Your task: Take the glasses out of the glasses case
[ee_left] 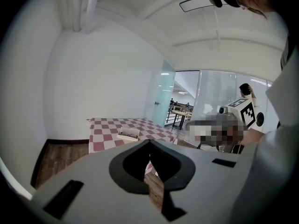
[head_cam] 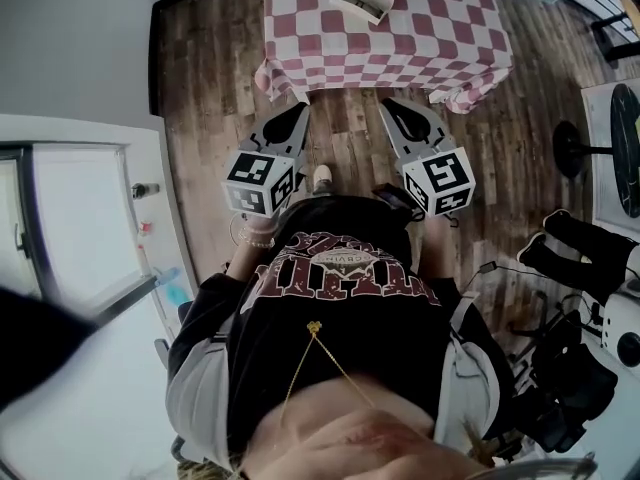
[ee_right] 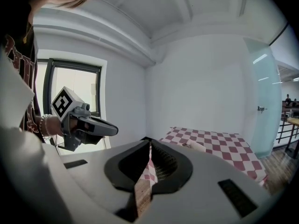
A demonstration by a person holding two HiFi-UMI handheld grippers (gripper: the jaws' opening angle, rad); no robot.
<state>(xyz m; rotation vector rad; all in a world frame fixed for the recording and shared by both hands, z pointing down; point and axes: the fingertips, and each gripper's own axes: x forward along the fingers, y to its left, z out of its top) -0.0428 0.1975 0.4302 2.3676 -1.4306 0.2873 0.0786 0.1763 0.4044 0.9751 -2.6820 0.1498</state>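
Observation:
A white glasses case (head_cam: pixel 361 1) lies open on the pink-and-white checked table (head_cam: pixel 420 38) at the top of the head view, with dark glasses showing inside it. Both grippers hang over the wooden floor, short of the table's near edge. My left gripper (head_cam: pixel 302 107) is shut with nothing in it, and so is my right gripper (head_cam: pixel 385 104). In the left gripper view the case (ee_left: pixel 128 135) sits on the table (ee_left: pixel 105 127) beyond the left gripper (ee_left: pixel 149 142). Past the right gripper (ee_right: pixel 149 142), the case (ee_right: pixel 195 147) is a small pale shape.
Wooden floor (head_cam: pixel 215 118) surrounds the table. A white window frame (head_cam: pixel 90 218) stands at the left. Black equipment and cables (head_cam: pixel 580 368) crowd the right, beside a round black stand (head_cam: pixel 572 150). A second person stands behind glass (ee_left: pixel 245 90).

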